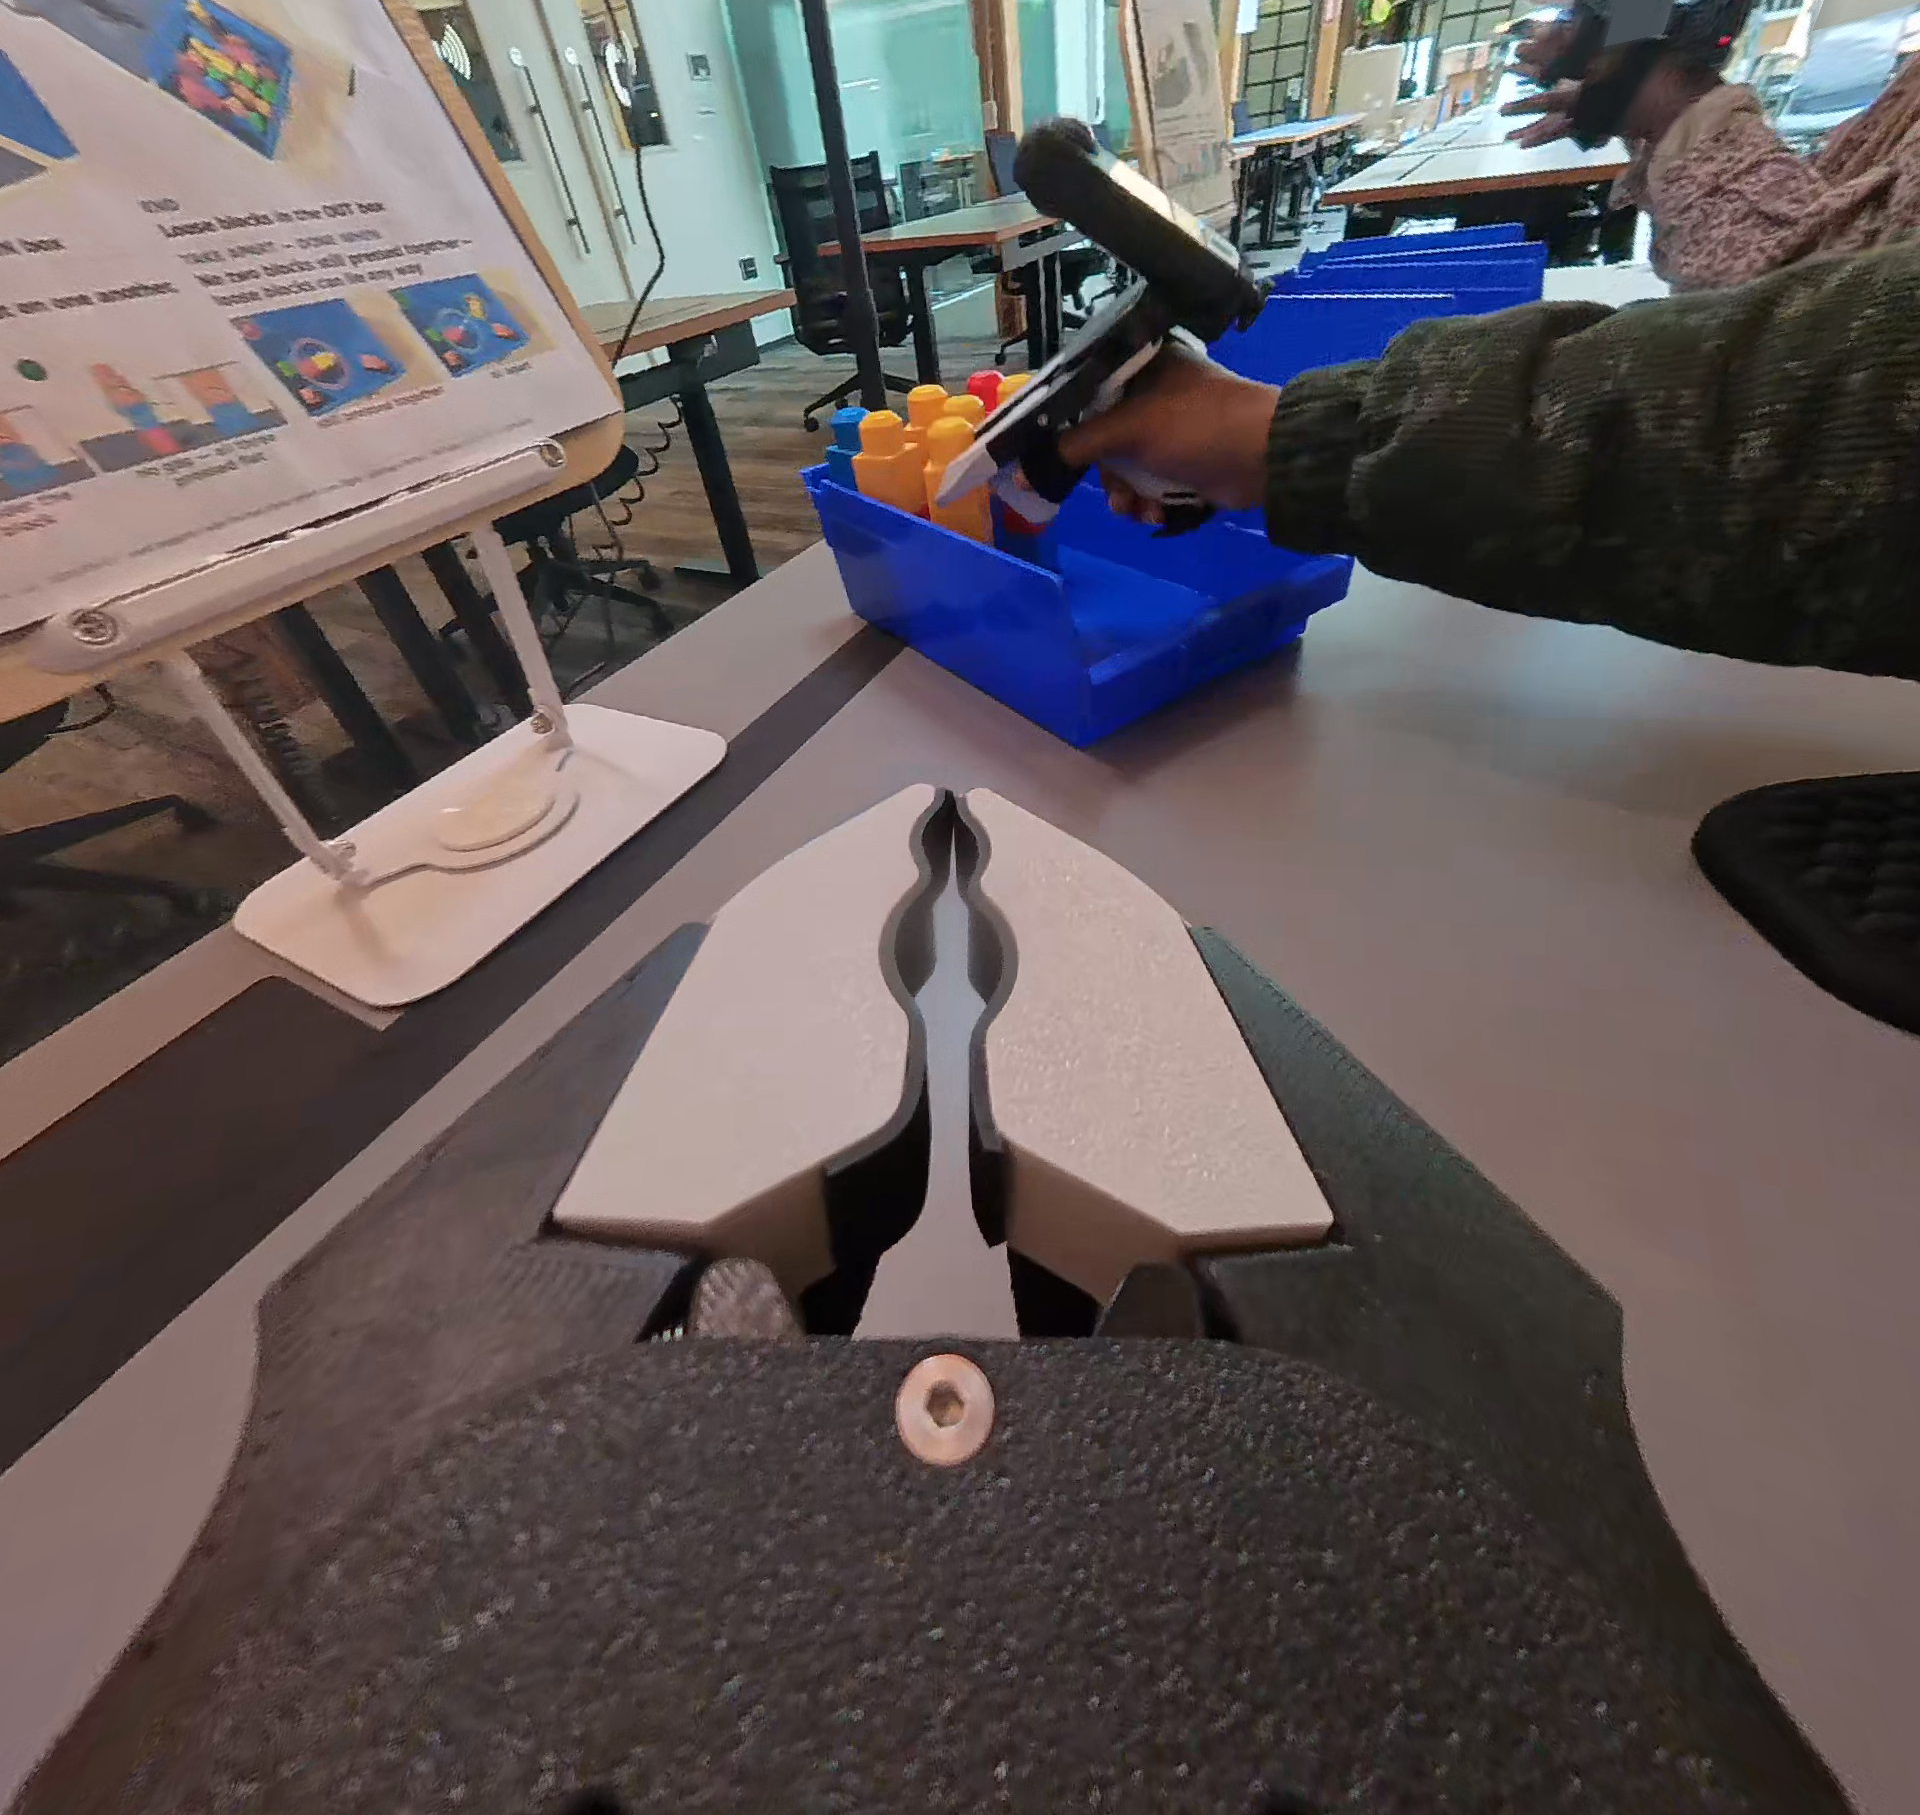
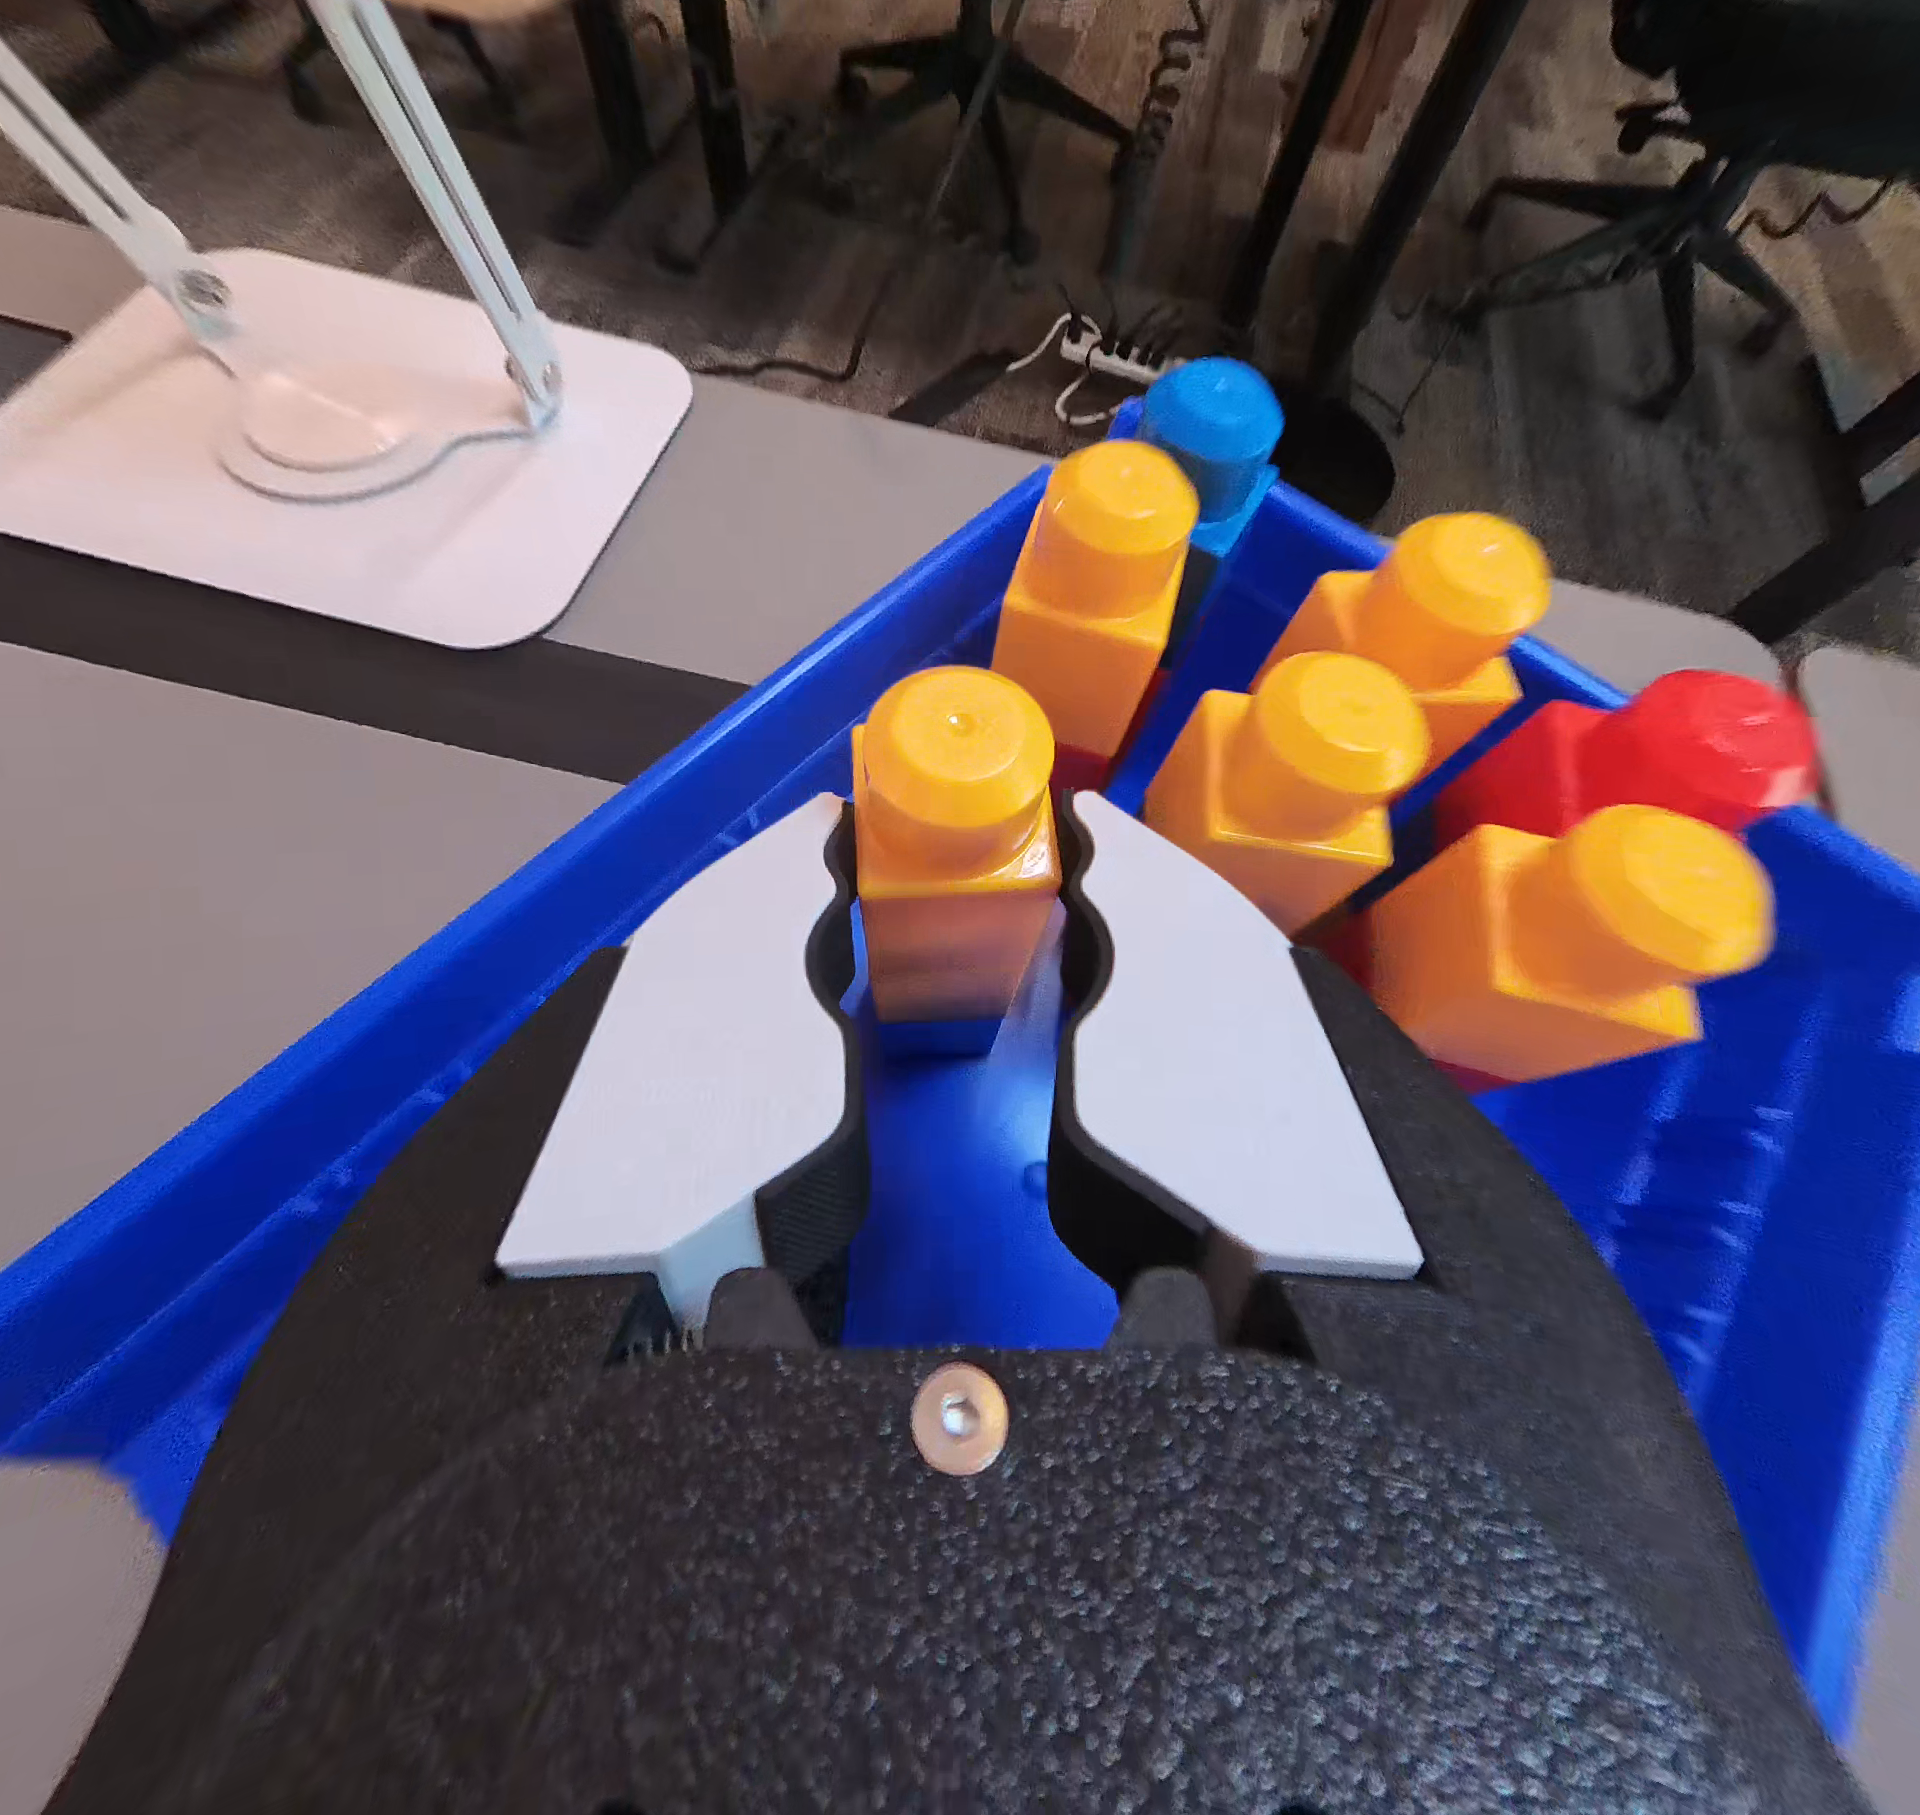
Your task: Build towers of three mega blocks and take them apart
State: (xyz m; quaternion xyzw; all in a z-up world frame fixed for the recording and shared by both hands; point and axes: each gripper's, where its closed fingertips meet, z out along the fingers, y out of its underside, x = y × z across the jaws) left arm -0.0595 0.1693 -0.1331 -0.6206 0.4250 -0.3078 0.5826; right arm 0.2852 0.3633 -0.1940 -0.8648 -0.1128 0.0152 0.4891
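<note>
Presently the right gripper point(image 2: 956, 840) straddles an upright orange block point(image 2: 951, 861) at 12 o'clock in the blue bin point(image 2: 520, 1017), jaws part open, flanking its sides; grip unconfirmed. Its long axis runs vertical. Left gripper point(image 1: 951, 815) rests nearly closed, empty, bin at 1 o'clock.

1. The left wrist camera is sitting low over the table point(image 1: 1455, 934), looking forward along its own fingers toward the far bin point(image 1: 1039, 643), well apart from it.
2. The right wrist camera is looking steeply down into the bin point(image 2: 727, 726), close above the blocks point(image 2: 956, 830).
3. Both views are sharing the bin, blocks and stand point(image 1: 488, 830).
</note>
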